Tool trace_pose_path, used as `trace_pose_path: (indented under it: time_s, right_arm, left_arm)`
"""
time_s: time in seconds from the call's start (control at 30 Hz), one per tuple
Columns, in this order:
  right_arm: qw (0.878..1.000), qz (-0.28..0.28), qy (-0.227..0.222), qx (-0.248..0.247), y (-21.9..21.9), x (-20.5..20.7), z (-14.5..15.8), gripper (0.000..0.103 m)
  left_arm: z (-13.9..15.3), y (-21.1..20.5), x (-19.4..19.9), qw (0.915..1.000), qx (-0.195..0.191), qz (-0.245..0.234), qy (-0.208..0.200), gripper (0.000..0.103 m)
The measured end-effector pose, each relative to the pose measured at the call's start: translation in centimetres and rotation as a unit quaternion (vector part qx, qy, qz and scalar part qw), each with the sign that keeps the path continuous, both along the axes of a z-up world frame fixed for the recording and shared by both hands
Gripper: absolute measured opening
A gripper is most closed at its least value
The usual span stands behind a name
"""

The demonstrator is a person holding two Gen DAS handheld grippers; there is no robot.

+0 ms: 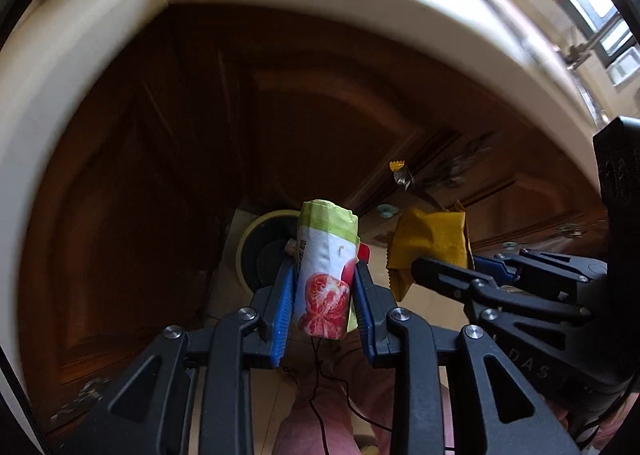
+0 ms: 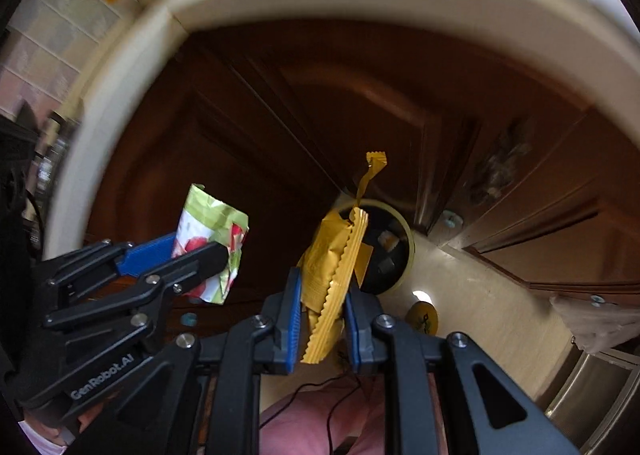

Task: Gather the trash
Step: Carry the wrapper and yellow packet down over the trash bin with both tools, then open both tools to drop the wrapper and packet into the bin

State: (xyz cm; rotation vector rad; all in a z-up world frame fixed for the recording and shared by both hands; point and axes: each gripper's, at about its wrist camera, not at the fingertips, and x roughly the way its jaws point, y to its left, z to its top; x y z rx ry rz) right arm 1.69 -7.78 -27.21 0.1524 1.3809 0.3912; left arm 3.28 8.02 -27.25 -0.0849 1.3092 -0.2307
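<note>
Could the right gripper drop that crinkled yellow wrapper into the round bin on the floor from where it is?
Probably yes. The right gripper, jaws shut on the crinkled yellow wrapper, points down at the round dark bin, with nothing between them.

The left gripper points steeply down. Its jaws are closed on a white and green packet that sticks out past the tips. The right gripper points down too, just beside the left. Its jaws are pinched tight on a yellow wrapper between them.
</note>
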Motion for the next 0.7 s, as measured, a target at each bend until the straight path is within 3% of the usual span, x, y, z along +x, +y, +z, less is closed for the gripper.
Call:
trace_pose_path:
  time_s: [0.27,0.43,0.53,0.63,0.7]
  right_arm:
    - [0.999,0.004,0.044,-0.008,0.9,1.6,-13.0,0.020]
    - [0.998,0.002,0.060,-0.014,1.2,2.7,-18.8,0.021]
    - [0.998,0.000,0.065,-0.014,1.3,3.3,-21.3,0.022]
    - [0.996,-0.004,0.084,-0.020,1.1,3.8,-23.5,0.030]
    - [0.995,-0.016,0.092,-0.016,0.7,3.9,-24.4,0.033]
  left_arm:
    - [-12.9,1.0,1.6,0.9983,0.002,0.036,0.045,0.029]
    - [-19.0,1.3,2.7,0.9967,0.009,0.040,0.070,0.034]
    - [-21.3,1.2,3.5,0.9957,0.011,0.044,0.081,0.045]
    - [-22.8,1.7,3.8,0.9954,0.024,0.050,0.079,0.067]
    - [-23.6,1.7,4.0,0.9944,0.044,0.054,0.080,0.089]
